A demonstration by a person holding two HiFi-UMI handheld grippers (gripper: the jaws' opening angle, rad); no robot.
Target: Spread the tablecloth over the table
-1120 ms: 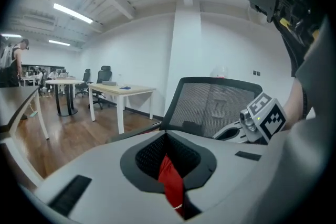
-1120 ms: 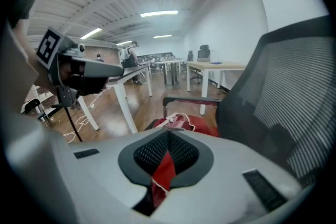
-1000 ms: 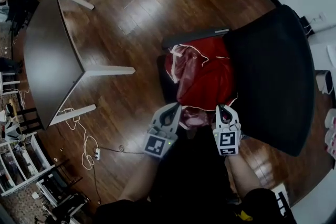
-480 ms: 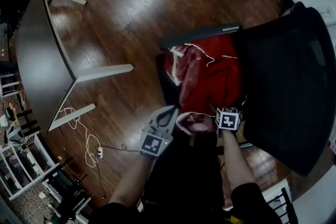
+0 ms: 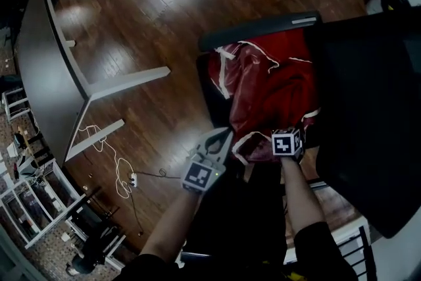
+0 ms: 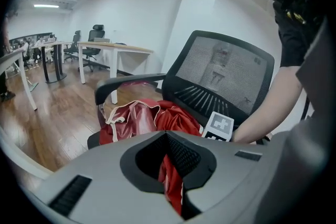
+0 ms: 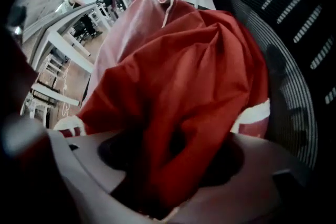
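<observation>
Tablecloth [image 5: 273,85], red with pale trim, sits bunched on the seat of a black office chair [image 5: 368,108], centre-right of the head view. Left tool [image 5: 225,135] is at the heap's lower-left edge, jaws together and clamped on a fold of the tablecloth. Right tool [image 5: 287,143] points down at the heap's lower edge. Its jaws have just been opening and are now wide apart, red fold between them, not pinched. Worktop [image 5: 43,76] is at far left, well apart from the chair across the wood floor [image 5: 158,10].
</observation>
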